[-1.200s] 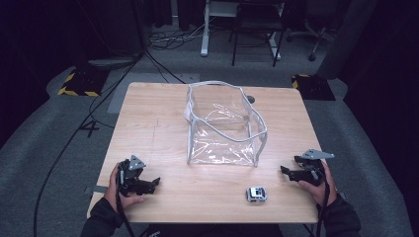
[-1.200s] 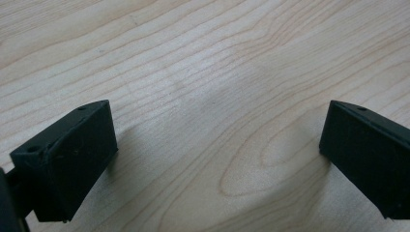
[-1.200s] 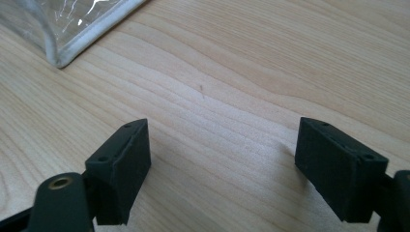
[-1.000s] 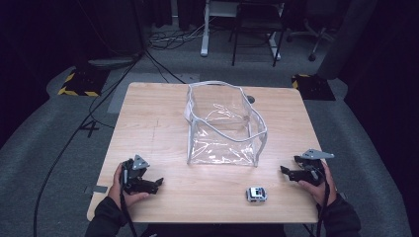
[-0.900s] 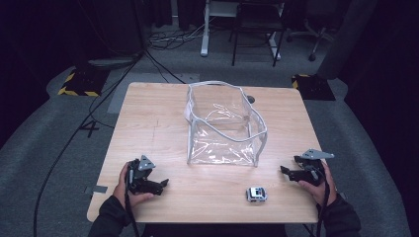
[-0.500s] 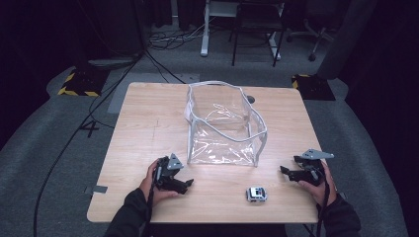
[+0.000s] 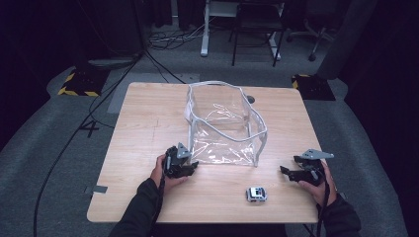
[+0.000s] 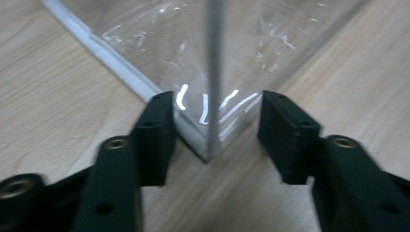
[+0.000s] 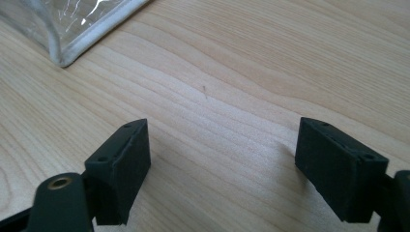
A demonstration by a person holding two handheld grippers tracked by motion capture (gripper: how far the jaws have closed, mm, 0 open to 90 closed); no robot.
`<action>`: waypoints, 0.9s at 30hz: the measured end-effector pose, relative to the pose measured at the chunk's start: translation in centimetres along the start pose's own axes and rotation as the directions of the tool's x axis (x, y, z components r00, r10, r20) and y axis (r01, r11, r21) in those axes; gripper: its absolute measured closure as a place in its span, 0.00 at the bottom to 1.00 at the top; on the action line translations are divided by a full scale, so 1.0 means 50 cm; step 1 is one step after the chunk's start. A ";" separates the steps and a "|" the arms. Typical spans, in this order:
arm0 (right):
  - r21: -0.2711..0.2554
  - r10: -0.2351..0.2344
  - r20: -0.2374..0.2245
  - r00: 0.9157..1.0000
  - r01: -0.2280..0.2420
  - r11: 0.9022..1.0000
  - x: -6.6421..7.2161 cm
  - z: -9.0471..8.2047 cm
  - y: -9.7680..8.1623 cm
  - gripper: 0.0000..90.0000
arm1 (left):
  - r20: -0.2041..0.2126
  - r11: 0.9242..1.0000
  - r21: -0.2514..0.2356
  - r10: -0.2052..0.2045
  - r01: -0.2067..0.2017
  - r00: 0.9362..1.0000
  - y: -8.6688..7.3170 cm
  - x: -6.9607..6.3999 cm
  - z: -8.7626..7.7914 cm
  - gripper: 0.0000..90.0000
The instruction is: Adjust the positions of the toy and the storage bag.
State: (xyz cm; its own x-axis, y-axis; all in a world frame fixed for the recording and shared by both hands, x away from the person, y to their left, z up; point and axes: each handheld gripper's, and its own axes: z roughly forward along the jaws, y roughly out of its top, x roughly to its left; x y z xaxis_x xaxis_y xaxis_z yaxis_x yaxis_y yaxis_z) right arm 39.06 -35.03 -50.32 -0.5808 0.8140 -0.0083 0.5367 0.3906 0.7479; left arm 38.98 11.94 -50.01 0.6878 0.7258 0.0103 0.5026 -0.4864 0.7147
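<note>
Unlabelled clear pouch (image 7: 225, 126) between left tongs (image 8: 212, 130)

The clear plastic bag (image 7: 225, 126) with white piping stood upright and open-topped mid-tabletop (image 7: 148, 113), its near-left corner between the left tool (image 8: 212, 128).

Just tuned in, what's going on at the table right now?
A person holds a gripper in each hand. The left gripper has slid up to the near corner of the clear plastic bag, and its jaws have just been closing around that corner seam; the pads do not clearly press it yet. The right gripper rests open on the wooden table, apart from the bag. A small toy car sits untouched between the hands.
</note>
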 end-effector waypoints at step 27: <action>0.002 -0.005 -0.007 1.000 0.006 1.000 0.000 0.000 0.000 0.22 | -0.007 0.996 -0.005 0.088 -0.088 0.996 -0.006 0.001 -0.013 0.93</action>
State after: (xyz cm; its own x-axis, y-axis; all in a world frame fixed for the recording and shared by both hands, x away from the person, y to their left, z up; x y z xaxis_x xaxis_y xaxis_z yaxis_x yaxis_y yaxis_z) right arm 39.03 -35.02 -50.32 -0.5881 0.8088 -0.0077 0.5347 0.3959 0.7466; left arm 38.52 12.44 -49.78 0.7258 0.6834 0.0781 0.4372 -0.5460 0.7147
